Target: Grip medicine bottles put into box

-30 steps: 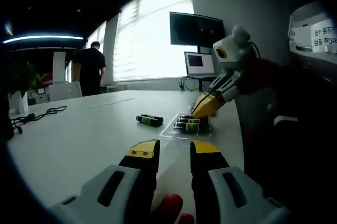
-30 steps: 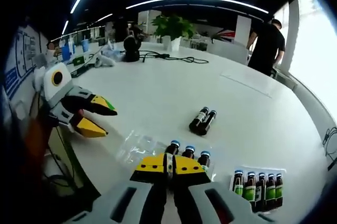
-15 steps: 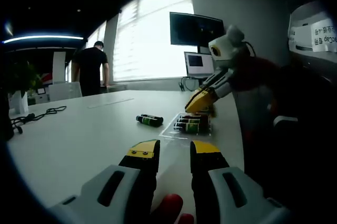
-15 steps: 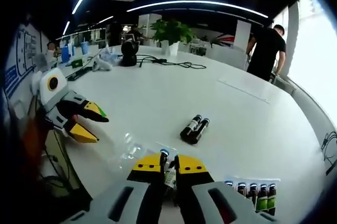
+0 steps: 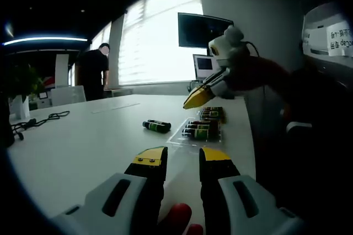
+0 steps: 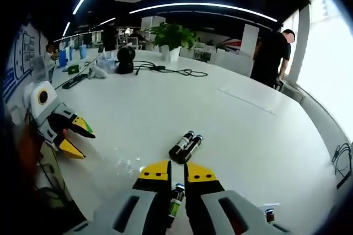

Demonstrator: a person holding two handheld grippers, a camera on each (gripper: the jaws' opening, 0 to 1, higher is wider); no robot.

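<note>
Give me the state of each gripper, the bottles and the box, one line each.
Right gripper: shut on a bottle, lifted off the table.
Left gripper: open, empty.
Bottle pair: lying loose on the table.
Clear box: open, bottles lying inside.

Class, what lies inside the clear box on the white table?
Clear box holds a few green-labelled medicine bottles lying flat; their exact number is too small to tell.
</note>
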